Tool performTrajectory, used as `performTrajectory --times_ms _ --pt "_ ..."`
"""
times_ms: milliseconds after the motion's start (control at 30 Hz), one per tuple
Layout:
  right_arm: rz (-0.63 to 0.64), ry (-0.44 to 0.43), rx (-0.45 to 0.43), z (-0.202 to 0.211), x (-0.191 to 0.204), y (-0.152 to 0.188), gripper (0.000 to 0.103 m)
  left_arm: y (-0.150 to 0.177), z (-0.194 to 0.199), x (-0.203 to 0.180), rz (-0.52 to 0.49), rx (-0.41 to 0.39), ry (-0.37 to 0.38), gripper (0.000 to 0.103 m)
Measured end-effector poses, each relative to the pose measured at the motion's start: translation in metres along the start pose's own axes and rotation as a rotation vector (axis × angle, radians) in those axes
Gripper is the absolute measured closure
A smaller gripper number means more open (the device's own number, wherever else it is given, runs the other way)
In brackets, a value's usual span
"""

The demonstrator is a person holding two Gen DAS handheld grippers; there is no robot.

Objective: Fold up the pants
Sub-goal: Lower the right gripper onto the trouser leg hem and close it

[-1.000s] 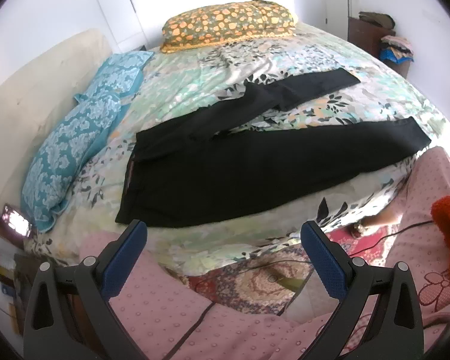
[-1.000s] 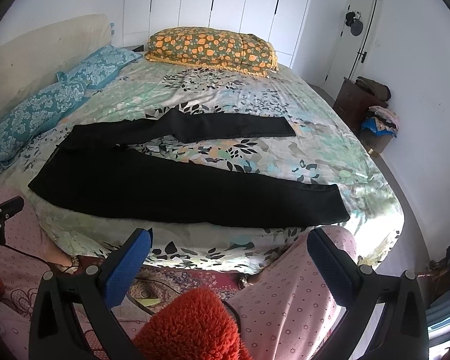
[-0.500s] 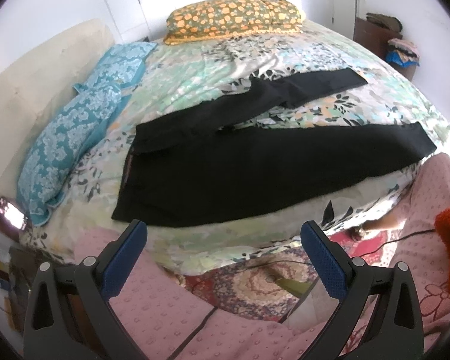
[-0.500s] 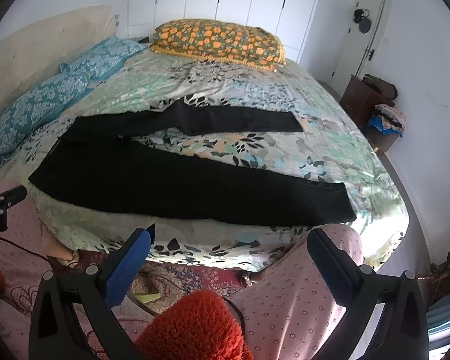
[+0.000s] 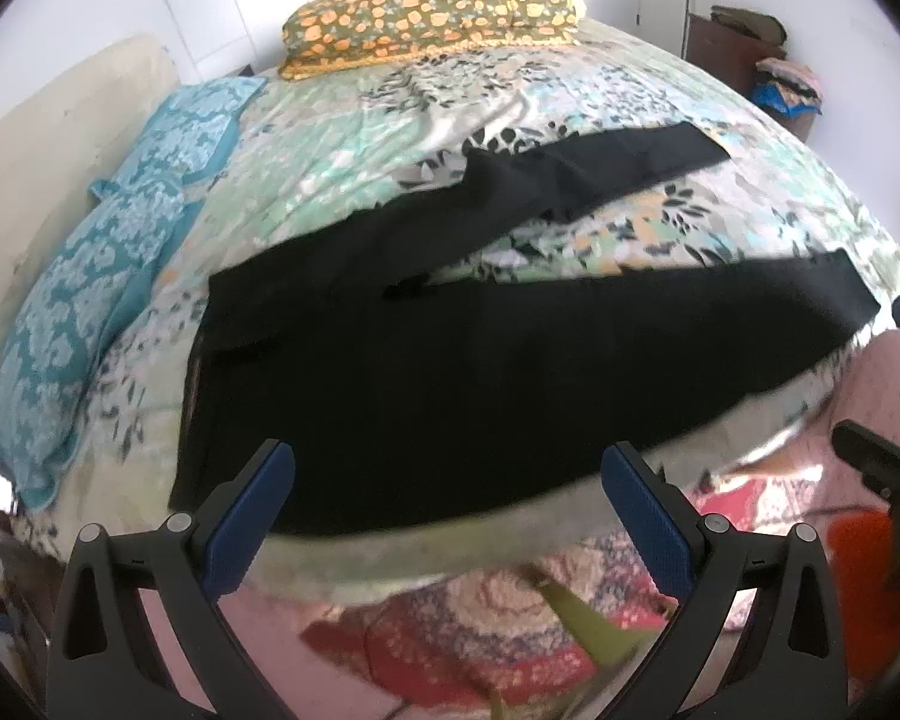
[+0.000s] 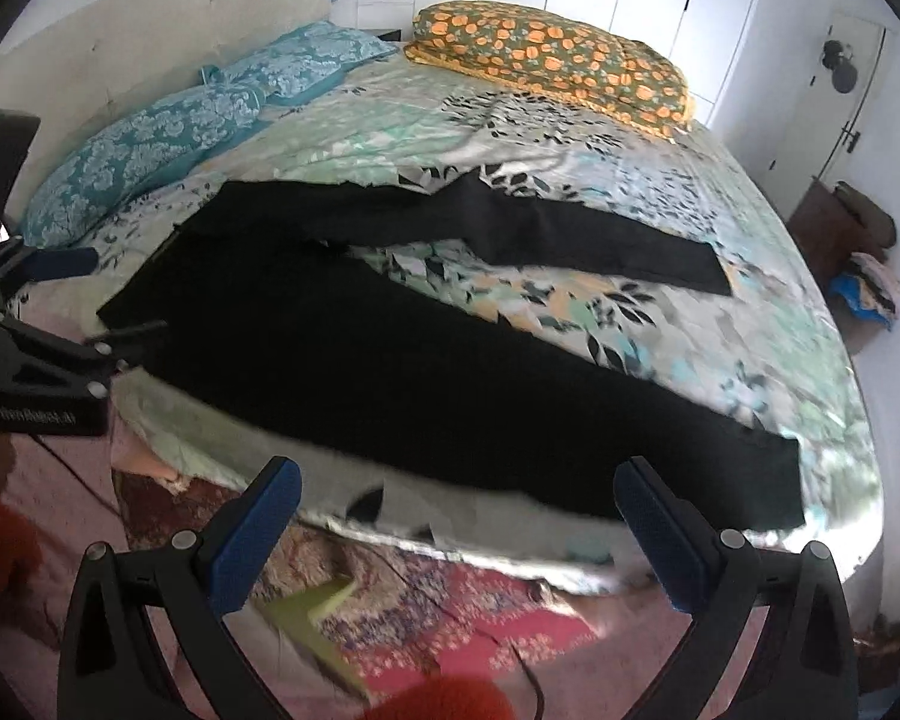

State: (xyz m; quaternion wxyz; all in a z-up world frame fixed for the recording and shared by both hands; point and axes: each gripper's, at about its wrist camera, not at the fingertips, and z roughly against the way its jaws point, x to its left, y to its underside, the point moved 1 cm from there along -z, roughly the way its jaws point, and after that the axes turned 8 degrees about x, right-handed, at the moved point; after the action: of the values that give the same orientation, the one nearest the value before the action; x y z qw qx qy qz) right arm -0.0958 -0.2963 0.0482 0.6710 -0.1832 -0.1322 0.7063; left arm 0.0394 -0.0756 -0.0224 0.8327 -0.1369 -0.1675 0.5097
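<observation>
Black pants lie spread flat on the bed, waist at the left, the two legs splayed apart toward the right. The near leg runs along the bed's front edge; the far leg angles toward the middle. My left gripper hangs open just short of the bed edge, near the waist and the upper part of the near leg. My right gripper is open too, in front of the near leg's lower part, with the hem at its right. Neither holds anything.
The bed has a floral cover, two blue pillows at the left and an orange-flowered pillow at the far end. A patterned rug lies below. A dresser with clothes stands at the right wall.
Both grippers have come closer to the bed and the pants fill more of each view. The pants lie as before. Both grippers stay open.
</observation>
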Motion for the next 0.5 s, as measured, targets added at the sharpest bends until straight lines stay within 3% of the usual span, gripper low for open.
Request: performTrajectory --times_ms 300,400,500 --pt "0.022 -0.054 -0.027 -0.027 0.001 -0.054 0.000 -0.049 -0.029 0.010 0.075 -0.002 0.036 0.001" --pt "0.007 -0.152 -0.098 -0.033 -0.006 -0.065 0.000 -0.054 -0.039 0.016 0.120 0.006 0.050 0.001" --pt "-0.033 -0.216 -0.163 -0.044 -0.020 -0.069 0.000 -0.059 -0.048 0.022 0.135 0.010 0.013 0.001"
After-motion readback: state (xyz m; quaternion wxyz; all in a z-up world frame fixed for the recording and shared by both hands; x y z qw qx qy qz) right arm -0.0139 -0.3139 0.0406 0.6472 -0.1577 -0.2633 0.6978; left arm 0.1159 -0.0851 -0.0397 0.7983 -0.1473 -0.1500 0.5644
